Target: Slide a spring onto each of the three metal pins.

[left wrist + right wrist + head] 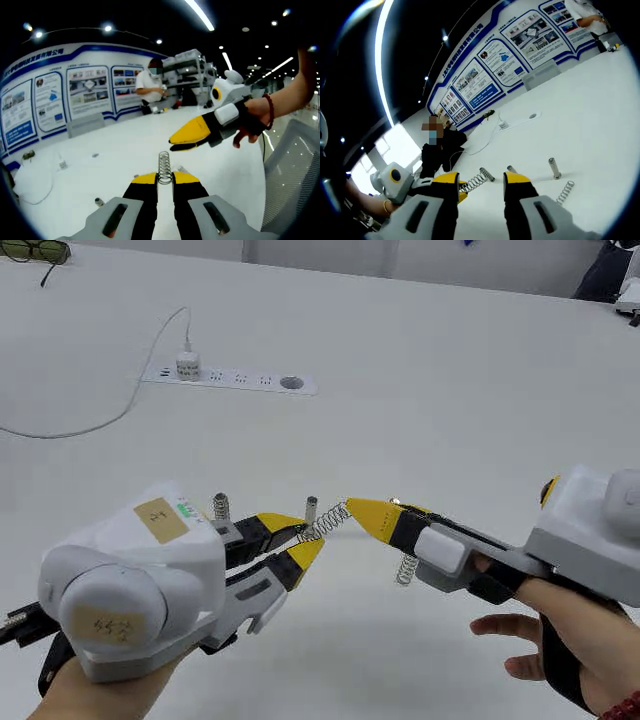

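Observation:
My left gripper (303, 540) (165, 178) is shut on one end of a thin metal spring (327, 521) (164, 166), holding it in the air. The spring's free end points at the yellow tips of my right gripper (372, 517) (481, 180), which stands open with the spring (472, 183) just left of its gap. On the white table behind, a pin wearing a spring (221, 506) (486, 174) stands at the left. A bare metal pin (311, 508) (511, 169) stands near the held spring. Another bare pin (553, 168) and a loose spring (406, 568) (565, 191) lie by the right gripper.
A white power strip (230, 378) with a plug and cable lies at the back of the table (450, 420). Dark glasses (35, 252) sit at the far left corner. One person (150, 87) stands beyond the table and another (437, 142) sits at its far side.

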A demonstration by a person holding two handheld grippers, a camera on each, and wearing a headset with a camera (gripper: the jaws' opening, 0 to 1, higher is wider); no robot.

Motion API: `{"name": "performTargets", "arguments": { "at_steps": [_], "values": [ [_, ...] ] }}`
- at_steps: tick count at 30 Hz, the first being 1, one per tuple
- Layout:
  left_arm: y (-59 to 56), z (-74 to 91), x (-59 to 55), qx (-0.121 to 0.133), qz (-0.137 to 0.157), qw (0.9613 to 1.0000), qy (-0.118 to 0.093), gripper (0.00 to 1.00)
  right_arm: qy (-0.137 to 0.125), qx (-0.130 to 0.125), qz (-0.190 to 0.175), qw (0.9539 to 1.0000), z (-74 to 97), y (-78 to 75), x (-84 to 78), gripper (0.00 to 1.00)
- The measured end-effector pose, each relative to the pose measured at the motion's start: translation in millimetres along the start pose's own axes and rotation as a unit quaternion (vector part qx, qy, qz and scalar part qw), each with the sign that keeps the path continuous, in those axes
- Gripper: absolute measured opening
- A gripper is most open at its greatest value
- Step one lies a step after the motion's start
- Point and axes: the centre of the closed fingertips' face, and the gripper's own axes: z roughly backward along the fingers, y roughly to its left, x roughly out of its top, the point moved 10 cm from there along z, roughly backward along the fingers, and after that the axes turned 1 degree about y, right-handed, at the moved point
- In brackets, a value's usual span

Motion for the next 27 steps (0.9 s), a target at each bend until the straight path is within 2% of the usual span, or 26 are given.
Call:
{"name": "performTargets", "arguments": {
  "at_steps": [6, 10, 13, 19, 27],
  "values": [
    [-2.6, 2.6, 1.4, -0.006, -0.013, 0.9997, -0.019, 0.1, 0.005, 0.015, -0.039, 0.9991, -4.5, 2.9, -4.0, 0.31],
    [-4.8, 4.1, 3.6, -0.011, -0.018, 0.9995, -0.025, 0.1, 0.007, 0.023, -0.052, 0.9983, -5.9, 3.8, -5.2, 0.28],
    [-7.8, 6.3, 7.2, -0.013, -0.034, 0.9987, -0.034, 0.1, 0.006, 0.033, -0.068, 0.9972, -6.9, 6.6, -6.2, 0.27],
    [-9.8, 8.3, 12.0, -0.017, -0.034, 0.9979, -0.051, 0.1, 0.01, 0.048, -0.089, 0.9948, -8.1, 9.0, -7.1, 0.22],
    [-9.2, 9.4, 11.6, -0.017, -0.029, 0.9983, -0.047, 0.1, 0.012, 0.061, -0.096, 0.9934, -8.4, 10.6, -6.1, 0.16]
  ]
}}
